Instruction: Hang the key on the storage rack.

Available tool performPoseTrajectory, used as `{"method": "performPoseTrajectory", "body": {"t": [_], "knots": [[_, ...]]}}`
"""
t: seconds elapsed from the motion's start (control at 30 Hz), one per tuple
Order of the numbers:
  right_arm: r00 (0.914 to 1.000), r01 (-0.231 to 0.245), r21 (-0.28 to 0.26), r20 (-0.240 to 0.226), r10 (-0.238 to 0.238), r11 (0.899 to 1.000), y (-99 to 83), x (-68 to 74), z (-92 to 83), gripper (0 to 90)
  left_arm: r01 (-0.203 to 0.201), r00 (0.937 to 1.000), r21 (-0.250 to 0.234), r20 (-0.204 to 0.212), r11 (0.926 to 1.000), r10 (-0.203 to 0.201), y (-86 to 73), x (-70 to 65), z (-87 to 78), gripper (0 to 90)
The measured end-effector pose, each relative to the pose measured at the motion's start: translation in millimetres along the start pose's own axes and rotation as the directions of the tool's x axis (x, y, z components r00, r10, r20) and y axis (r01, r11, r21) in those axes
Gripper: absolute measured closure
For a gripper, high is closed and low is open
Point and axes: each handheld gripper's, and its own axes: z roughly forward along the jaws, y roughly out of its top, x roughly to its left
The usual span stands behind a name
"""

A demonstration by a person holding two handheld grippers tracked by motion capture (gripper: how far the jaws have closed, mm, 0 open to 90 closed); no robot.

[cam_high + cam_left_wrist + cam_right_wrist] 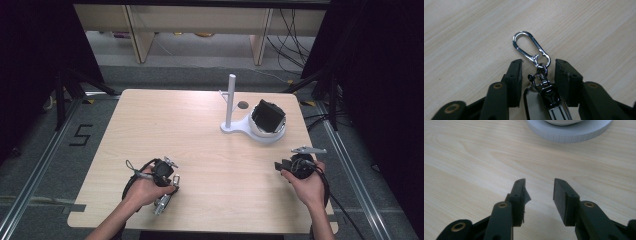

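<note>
Our left gripper hangs spread around a silver metal key fob with a carabiner clip lying on the pale wooden table, apparently poised to pinch it; our right gripper waits spread and empty.

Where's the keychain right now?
The keychain lies on the table between the left gripper's open jaws, its silver clip pointing past the tips; in the high view it sits near the front-left edge.

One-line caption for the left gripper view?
Left gripper open on either side of a key fob lying on the wooden table, its silver carabiner pointing ahead.
</note>
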Motion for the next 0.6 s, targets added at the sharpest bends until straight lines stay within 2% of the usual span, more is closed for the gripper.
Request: {"method": "performPoseTrajectory", "body": {"t": [0.13,0.2,0.23,0.33,0.47,0.6], "knots": [[0.9997,-0.022,0.009,-0.007,0.022,1.0,0.4,1.2,-0.5,62.6,-0.019,0.9998,0.02,-0.009,0.9996,0.019,2.0,0.7,-0.3,64.5],[0.9997,-0.023,0.009,-0.008,0.023,1.0,0.3,1.2,-0.5,62.5,-0.049,0.9983,0.028,-0.029,0.9984,0.05,2.9,-0.6,-0.2,67.2],[0.9997,-0.022,0.008,-0.007,0.022,1.0,0.2,1.1,-0.6,62.6,-0.04,0.9987,0.029,-0.032,0.9988,0.041,2.7,-2.5,0.1,68.9],[1.0,-0.007,0.014,0.002,0.007,1.0,-0.1,-0.2,-0.7,62.4,-0.091,0.9954,0.051,-0.023,0.9945,0.093,4.0,-1.9,-0.9,72.0],[0.9999,-0.013,0.012,0.002,0.013,1.0,-0.5,0.1,-0.4,62.2,-0.129,0.9911,0.066,-0.024,0.9894,0.131,4.4,-2.5,-2.1,74.7],[0.9999,-0.012,0.012,0.003,0.012,1.0,-0.7,-0.2,-0.2,61.9,-0.133,0.9908,0.068,-0.02,0.9889,0.134,3.9,-2.7,-2.2,75.2]]}}
